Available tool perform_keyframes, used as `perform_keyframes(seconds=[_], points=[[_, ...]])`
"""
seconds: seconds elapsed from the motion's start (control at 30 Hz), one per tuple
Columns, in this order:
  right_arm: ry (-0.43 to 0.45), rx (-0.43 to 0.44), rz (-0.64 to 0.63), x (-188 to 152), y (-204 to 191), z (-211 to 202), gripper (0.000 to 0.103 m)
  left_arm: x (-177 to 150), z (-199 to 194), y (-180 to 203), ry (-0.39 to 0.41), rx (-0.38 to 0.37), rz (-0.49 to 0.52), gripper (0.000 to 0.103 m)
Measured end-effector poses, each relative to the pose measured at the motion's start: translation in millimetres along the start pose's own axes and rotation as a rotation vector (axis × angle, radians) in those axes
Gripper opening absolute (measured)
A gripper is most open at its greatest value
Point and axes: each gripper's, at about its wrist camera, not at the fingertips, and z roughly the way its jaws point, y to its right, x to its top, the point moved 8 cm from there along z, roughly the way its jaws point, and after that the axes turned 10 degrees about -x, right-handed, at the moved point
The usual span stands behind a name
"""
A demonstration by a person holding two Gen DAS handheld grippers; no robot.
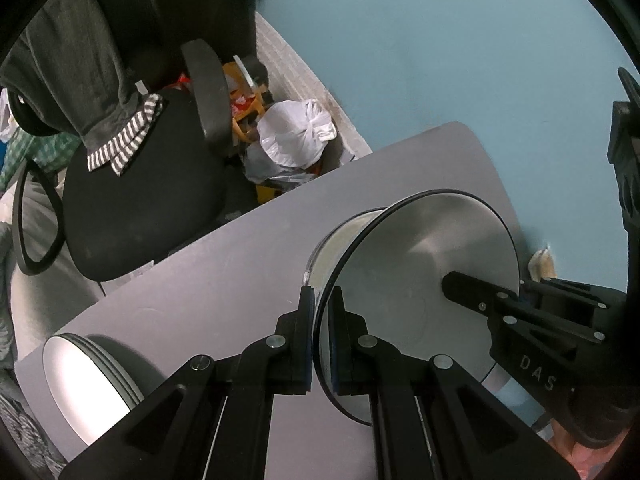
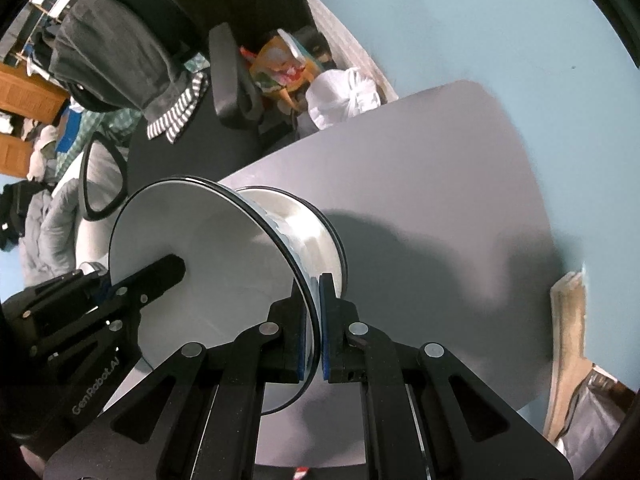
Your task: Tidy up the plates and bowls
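A white plate with a black rim (image 1: 404, 276) is held between both grippers above the grey table (image 1: 224, 264). My left gripper (image 1: 322, 340) is shut on the plate's near rim. My right gripper (image 2: 314, 328) is shut on the opposite rim of the same plate (image 2: 208, 260); it also shows in the left wrist view (image 1: 480, 296). A white bowl (image 1: 340, 248) sits right under the plate, also seen in the right wrist view (image 2: 308, 232); whether they touch I cannot tell. A stack of plates (image 1: 88, 376) lies at the table's left corner.
A black office chair (image 1: 152, 184) with clothes draped on it stands just beyond the table's left edge. White and grey bags (image 1: 296, 136) lie on the floor by the blue wall. A beige object (image 2: 568, 344) sits at the table's right edge.
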Motion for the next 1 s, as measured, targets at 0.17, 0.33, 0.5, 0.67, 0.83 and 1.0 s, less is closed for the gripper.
perform_keyframes(seconds=[0.17, 0.33, 0.5, 0.67, 0.83, 1.0], points=[[-0.027, -0.001, 0.002, 1, -3, 9, 0.006, 2, 8, -6, -0.014, 0.011, 0.000, 0.005], [-0.036, -0.012, 0.008, 4, 0, 12, 0.006, 5, 14, -7, -0.023, 0.026, 0.013, 0.006], [-0.049, -0.020, 0.011, 5, 2, 14, 0.006, 3, 21, -6, -0.034, 0.037, 0.025, 0.007], [-0.063, -0.024, 0.010, 2, 3, 17, 0.009, 2, 25, -6, -0.039, 0.037, 0.026, 0.007], [-0.067, -0.036, 0.004, 2, 3, 16, 0.010, 1, 30, -7, -0.073, 0.047, 0.012, 0.014], [-0.078, -0.049, 0.009, 2, 3, 14, 0.012, 1, 23, -9, -0.043, 0.069, 0.014, 0.040]])
